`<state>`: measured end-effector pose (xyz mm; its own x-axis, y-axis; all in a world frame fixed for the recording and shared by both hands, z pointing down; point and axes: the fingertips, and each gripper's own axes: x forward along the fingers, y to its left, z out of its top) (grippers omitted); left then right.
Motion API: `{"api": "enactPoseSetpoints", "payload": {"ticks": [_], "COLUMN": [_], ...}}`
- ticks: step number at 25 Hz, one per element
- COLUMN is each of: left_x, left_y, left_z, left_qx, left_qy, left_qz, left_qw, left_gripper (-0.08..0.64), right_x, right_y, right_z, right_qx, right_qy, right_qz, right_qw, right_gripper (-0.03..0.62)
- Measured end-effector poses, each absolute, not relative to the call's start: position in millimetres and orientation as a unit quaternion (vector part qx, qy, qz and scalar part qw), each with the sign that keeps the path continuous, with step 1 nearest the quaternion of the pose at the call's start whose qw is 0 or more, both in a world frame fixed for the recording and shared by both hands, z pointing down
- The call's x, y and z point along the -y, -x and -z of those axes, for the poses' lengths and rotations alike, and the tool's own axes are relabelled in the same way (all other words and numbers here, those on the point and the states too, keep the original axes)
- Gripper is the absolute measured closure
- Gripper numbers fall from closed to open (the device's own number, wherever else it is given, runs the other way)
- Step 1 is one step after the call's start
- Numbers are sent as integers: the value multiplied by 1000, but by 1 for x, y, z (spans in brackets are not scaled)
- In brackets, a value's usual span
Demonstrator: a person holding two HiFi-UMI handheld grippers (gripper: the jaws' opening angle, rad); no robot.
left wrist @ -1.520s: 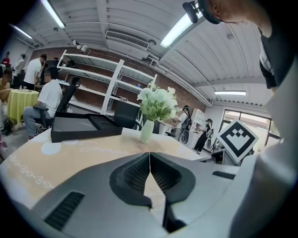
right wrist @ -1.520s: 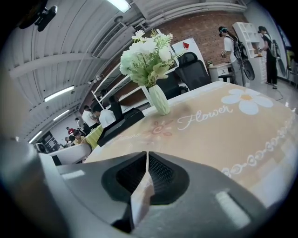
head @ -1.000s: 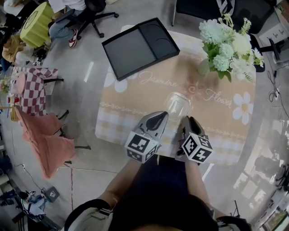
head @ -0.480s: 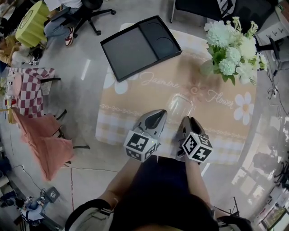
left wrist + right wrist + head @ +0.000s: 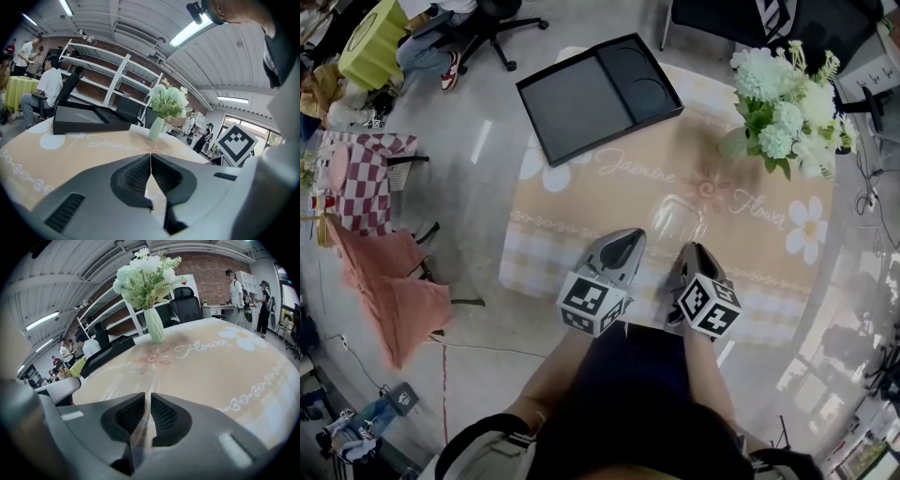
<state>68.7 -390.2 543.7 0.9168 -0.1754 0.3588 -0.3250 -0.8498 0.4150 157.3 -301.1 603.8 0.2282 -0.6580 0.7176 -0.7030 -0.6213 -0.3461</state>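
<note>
Cup: a clear cup (image 5: 675, 221) sits on the tablecloth near the table's middle. It is at 11 o'clock from the right gripper's tip and at 1 o'clock from the left gripper's tip.
Right gripper: the right gripper (image 5: 694, 251) points toward 12 o'clock, and its tip meets the cup's near wall. In the right gripper view its jaws are drawn to a narrow slit with a thin clear wall pinched between them. Pale streaks of that wall rise toward 12 o'clock across the printed cloth.
Left gripper: the left gripper (image 5: 628, 237) lies just beside the right one, at its 9 o'clock. In the left gripper view its ribbed pads meet along one line with nothing between them. Its tip is near the cup but apart from it.
Marker cubes: a marker cube (image 5: 593, 305) rides on the left gripper at 6 o'clock from its jaws. The other does the same on the right gripper.
Tablecloth: the beige tablecloth (image 5: 609, 202) has script lettering, white daisies and a checked near border.
Tray: a black tray (image 5: 581, 103) lies at 11 o'clock from the cup, well apart, at the table's far left corner. It has one large compartment and a smaller one with a round recess.
Flowers: white and green flowers (image 5: 783, 108) stand in a pale green vase (image 5: 154, 325) at 2 o'clock from the cup, well apart.
Floor: a pink cloth (image 5: 403, 295) is draped at 9 o'clock, off the table.
</note>
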Motion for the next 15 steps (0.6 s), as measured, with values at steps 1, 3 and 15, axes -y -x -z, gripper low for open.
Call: {"api": "enactPoseSetpoints", "payload": {"ticks": [1,3,15], "left_x": [390,390,390], "left_y": [-68,-66,-57], "left_z": [-543,-542,-527], "left_qx": [134,137,153], "left_qy": [-949,-949,-952], "left_qz": [-155,-155,-146], "left_qw": [240,238,220], "left_gripper": [548,548,548], "right_x": [301,300,308], "right_y": [-158,-158,-158], "right_z": [-604,-604,-580], "right_qx": [434,434,456], "right_qy": [-783,-783,-786], "right_qz": [-445,-445,-416], "right_qw": [25,22,-8], "right_gripper": [555,563,588]}}
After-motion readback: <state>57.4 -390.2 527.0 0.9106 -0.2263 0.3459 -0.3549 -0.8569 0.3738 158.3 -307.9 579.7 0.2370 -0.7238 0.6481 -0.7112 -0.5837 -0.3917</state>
